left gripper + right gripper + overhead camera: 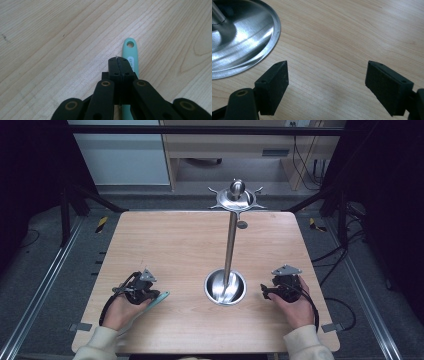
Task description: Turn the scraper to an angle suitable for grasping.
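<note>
Mint-green utensil handle (131, 58) lies flat on the wooden table (170, 245), near the front left, beside the person's left hand (119, 312). In the high view its tip (161, 297) sticks out toward the stand's base. A hanging hole shows at the handle's far end in the left gripper view; the working end is hidden under the gripper, kind of utensil cannot be told.

Steel stand (231, 240): round dished base (225, 287) at front centre of the table, upright pole, a disc with short prongs (236, 199) at the top. Nothing hangs on the prongs. The base dish holds nothing but the foot of the pole.

Left gripper (120, 65): jaws pressed together, no gap between the pads. The green handle runs beneath them and comes out beyond the tips; whether the jaws pinch it or just sit on top, cannot tell.

Right gripper (325, 80): jaws wide apart, holding nothing, bare wood between them. Rim of the steel base (244, 40) just beside its left jaw, not touching. In the high view this gripper (267, 291) rests in the right hand (296, 306), right of the base.
</note>
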{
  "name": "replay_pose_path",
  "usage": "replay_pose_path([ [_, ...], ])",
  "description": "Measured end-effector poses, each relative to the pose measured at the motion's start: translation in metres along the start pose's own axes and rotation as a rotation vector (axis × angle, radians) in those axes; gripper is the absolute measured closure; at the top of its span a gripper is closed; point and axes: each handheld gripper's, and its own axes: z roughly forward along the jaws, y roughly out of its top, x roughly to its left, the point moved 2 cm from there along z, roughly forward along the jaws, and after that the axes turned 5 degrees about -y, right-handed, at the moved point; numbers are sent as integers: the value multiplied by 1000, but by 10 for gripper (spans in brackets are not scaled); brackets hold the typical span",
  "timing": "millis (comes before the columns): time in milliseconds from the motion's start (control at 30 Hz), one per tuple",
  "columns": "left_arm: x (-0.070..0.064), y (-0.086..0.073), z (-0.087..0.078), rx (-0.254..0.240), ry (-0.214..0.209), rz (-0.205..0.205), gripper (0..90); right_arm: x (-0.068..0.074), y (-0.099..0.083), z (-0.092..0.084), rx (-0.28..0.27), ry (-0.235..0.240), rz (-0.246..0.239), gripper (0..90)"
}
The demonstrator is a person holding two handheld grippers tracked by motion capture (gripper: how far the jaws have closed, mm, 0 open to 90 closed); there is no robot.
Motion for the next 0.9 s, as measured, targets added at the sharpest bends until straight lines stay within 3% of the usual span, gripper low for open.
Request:
replay_pose_path([
  [200,-9,3,1,26,-37,41,900,0,0,0,0,0,0,191],
  [233,-14,4,2,39,-60,69,900,0,0,0,-5,-3,3,192],
  [400,-23,9,0,45,-55,98,900,0,1,0,-5,0,1,191],
  [533,-27,21,-13,50,-47,127,900,0,0,0,-6,-4,4,191],
  [633,-30,26,-15,103,-55,133,889,0,0,0,-5,-2,4,189],
  [800,-34,28,-9,231,-64,163,842,0,0,0,-8,1,8,187],
  [900,-36,30,-7,277,-52,175,804,0,0,0,-8,3,6,187],
])
